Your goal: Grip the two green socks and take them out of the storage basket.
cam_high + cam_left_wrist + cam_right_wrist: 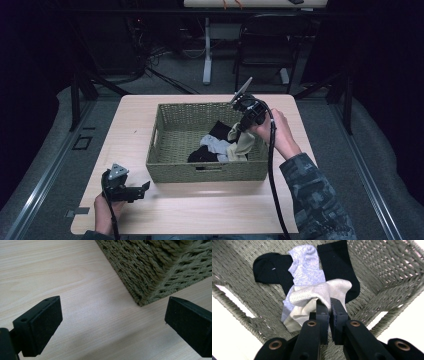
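While the right gripper (329, 311) hangs over the woven basket (172, 150), its jaws are clenched on a fold of a cream sock (322, 293), the fabric pinched between the two pads and draped away from the fingertips toward the basket floor. In the high view the same sock (243, 141) hangs just under the right gripper (243, 125), its lower end touching the heap of socks in the basket. Beyond the fingertips lies a light grey sock (305, 267), touching the cream one, with a black sock (270, 271) to one side of it and another black sock (337, 262) to the other; all rest on the basket floor. The left gripper (112, 322) is released, jaws standing wide apart with bare table (50, 270) between them. A corner of the basket (150, 272) sits just ahead of its fingertips, apart from both pads. In the high view the left gripper (142, 188) lies level by the basket's near left corner.
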A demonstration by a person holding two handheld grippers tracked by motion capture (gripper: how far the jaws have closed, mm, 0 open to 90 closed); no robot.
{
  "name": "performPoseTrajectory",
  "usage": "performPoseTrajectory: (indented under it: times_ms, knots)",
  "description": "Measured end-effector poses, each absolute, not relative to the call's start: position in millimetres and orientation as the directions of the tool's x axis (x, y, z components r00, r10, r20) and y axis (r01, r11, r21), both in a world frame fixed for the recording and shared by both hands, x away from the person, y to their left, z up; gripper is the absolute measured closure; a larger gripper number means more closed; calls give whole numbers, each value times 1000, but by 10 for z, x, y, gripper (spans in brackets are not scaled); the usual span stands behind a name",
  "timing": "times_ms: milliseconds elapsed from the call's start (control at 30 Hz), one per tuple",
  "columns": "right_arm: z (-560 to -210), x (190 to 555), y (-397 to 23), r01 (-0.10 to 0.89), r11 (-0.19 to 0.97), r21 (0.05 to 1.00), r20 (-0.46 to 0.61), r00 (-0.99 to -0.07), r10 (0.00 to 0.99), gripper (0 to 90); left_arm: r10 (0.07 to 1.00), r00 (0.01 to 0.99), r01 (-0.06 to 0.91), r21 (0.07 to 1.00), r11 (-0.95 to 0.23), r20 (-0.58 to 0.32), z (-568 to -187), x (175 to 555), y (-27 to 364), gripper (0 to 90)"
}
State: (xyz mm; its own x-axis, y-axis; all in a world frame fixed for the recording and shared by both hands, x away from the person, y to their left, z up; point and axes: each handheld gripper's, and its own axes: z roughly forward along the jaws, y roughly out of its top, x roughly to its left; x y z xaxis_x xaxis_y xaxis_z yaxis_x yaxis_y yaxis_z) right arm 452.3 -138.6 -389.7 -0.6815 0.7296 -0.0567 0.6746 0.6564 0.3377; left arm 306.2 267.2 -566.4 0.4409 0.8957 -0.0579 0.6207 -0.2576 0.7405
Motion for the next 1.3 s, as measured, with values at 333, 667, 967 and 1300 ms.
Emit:
performPoseTrajectory:
  times_ms: [333,667,967,1300]
  knots:
    - [-3635,4511,-1416,662,655,364,-64,-684,727,864,896,440,621,741,-256,-58,-5661,3057,2674,13]
    - [-3264,4470,-1508,649,644,404,-89,-673,734,865,895,443,622,738,-261,-56,-5659,3062,2671,13]
    - [-2941,4415,-1670,643,628,438,-113,-654,748,866,898,436,619,743,-255,-56,-5655,3046,2683,13]
    - [-2761,4346,-1971,659,590,466,-120,-614,780,866,895,442,617,742,-261,-53,-5651,3045,2670,14]
